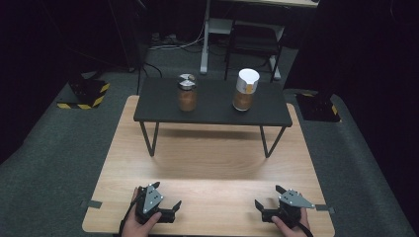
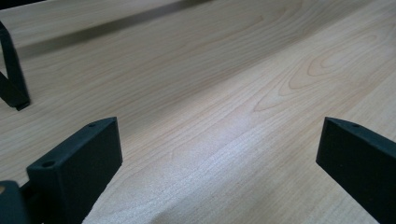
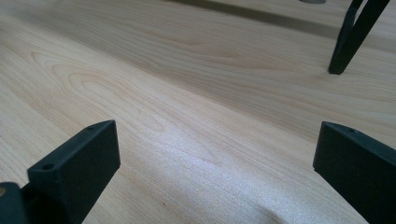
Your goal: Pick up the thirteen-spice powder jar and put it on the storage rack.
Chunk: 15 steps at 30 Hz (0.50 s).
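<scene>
Two jars of brown contents stand on a low black shelf (image 1: 212, 111) at the far side of the wooden table (image 1: 207, 168): a left jar (image 1: 187, 94) with a clear lid and a right jar (image 1: 245, 91) with a white lid. My left gripper (image 1: 167, 195) rests near the table's front edge at the left, held by a hand, open and empty. My right gripper (image 1: 268, 196) mirrors it at the front right, also open. In the left gripper view the left gripper (image 2: 219, 144) has only bare wood between its wide jaws. The right gripper (image 3: 217, 144) looks the same in its own view.
The shelf stands on thin black legs, one leg (image 2: 14, 74) in the left gripper view and another leg (image 3: 348, 42) in the right gripper view. Grey carpet surrounds the table, with dark furniture and yellow-black striped bases (image 1: 86, 94) behind.
</scene>
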Tool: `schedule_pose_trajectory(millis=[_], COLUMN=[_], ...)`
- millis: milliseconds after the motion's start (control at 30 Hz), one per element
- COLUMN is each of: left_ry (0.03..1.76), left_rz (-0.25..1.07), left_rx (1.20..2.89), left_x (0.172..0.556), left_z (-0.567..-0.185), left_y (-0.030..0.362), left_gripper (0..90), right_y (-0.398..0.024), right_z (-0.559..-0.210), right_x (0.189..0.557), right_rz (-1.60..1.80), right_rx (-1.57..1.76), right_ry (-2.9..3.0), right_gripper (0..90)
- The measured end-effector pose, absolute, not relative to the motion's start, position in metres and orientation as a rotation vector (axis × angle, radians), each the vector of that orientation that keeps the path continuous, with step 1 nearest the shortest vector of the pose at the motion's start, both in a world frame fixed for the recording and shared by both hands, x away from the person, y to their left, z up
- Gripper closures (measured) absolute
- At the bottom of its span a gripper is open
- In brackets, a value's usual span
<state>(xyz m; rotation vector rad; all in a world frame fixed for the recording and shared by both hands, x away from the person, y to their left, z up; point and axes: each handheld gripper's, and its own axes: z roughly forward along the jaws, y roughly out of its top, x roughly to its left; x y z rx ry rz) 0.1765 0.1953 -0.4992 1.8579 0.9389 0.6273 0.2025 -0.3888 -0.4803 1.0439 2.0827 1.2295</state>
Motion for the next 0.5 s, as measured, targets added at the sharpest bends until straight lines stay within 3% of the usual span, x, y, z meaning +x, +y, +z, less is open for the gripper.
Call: schedule_pose_trajectory(millis=[500], left_ry=[0.972], left_rz=[0.615], left_rx=[1.848], left_x=[0.1760], left_z=[-0.4984], left_y=[0.1959], left_gripper=[0.6], right_y=[-0.3915], right_z=[-0.4842], right_x=[0.1992], right_rz=[1.269], right_rx=[1.044], right_ry=[2.056], right_gripper=[0.2])
